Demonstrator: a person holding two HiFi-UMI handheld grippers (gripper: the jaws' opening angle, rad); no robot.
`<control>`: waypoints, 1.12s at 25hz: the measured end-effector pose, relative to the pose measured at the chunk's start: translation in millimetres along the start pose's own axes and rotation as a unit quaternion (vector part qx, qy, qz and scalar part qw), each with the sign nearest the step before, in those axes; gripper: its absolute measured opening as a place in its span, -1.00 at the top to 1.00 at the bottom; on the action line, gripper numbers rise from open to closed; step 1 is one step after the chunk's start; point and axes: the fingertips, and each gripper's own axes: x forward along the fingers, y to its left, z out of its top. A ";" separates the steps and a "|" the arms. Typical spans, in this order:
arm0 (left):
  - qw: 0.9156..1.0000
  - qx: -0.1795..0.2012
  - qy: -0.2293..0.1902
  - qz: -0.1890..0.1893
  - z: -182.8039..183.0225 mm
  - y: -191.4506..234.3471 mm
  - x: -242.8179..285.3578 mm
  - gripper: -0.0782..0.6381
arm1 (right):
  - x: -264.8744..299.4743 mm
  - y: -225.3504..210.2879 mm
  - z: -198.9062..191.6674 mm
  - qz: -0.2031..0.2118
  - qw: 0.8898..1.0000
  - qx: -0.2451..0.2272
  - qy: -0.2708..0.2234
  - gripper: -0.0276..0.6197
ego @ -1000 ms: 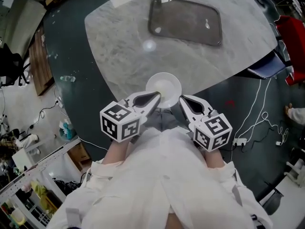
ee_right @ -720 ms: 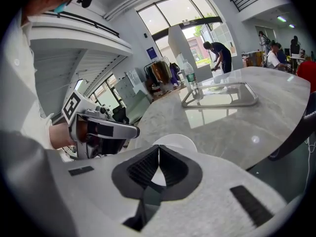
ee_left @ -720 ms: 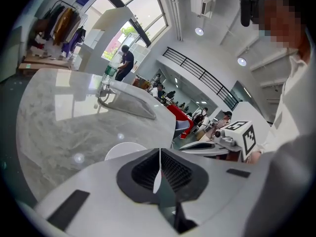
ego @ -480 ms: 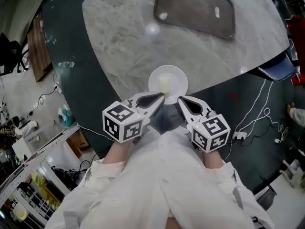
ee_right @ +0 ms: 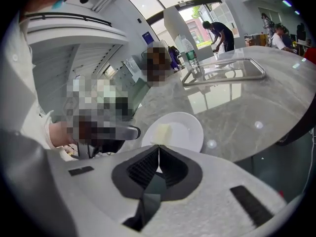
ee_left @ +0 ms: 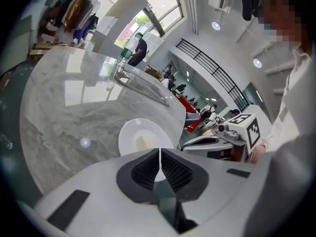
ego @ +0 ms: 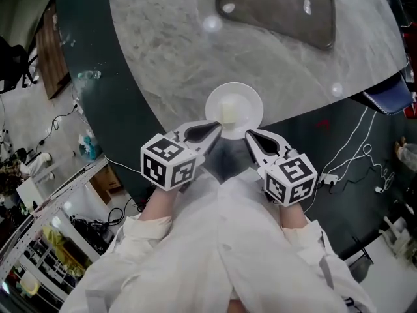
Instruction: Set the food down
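Observation:
A white plate (ego: 250, 102) carries a pale yellow block of food (ego: 229, 113) and sits over the near edge of the marble table (ego: 163, 51). My left gripper (ego: 217, 131) is shut on the plate's near left rim. My right gripper (ego: 248, 134) is shut on its near right rim. In the left gripper view the plate (ee_left: 129, 134) and food (ee_left: 143, 142) lie just beyond the shut left gripper (ee_left: 160, 154). In the right gripper view the plate (ee_right: 188, 131) and food (ee_right: 163, 132) lie past the right gripper (ee_right: 159, 149). Whether the plate touches the table I cannot tell.
A dark grey tray (ego: 277, 8) lies on the far side of the table, with a water bottle (ee_right: 190, 54) beside it. A blue chair (ego: 386, 98) stands at the right edge. Cables (ego: 355, 155) trail on the dark floor. Several people are in the background.
Both grippers have sunk toward the tabletop with the plate held between them. The plate now lies a little further in over the table's edge.

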 end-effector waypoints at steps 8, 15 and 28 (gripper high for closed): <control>0.999 -0.010 0.013 0.029 -13.6 21.7 3.0 0.72 | 8.2 -9.3 -7.3 0.003 1.000 0.014 0.007 0.91; 0.997 -0.008 0.005 0.073 -16.8 39.0 -3.5 0.72 | 4.9 -20.3 -13.2 -0.010 0.999 0.038 0.001 0.91; 0.998 -0.008 0.013 0.066 -25.8 37.6 -4.3 0.71 | 6.1 -23.2 -11.9 -0.017 0.999 0.048 -0.014 0.90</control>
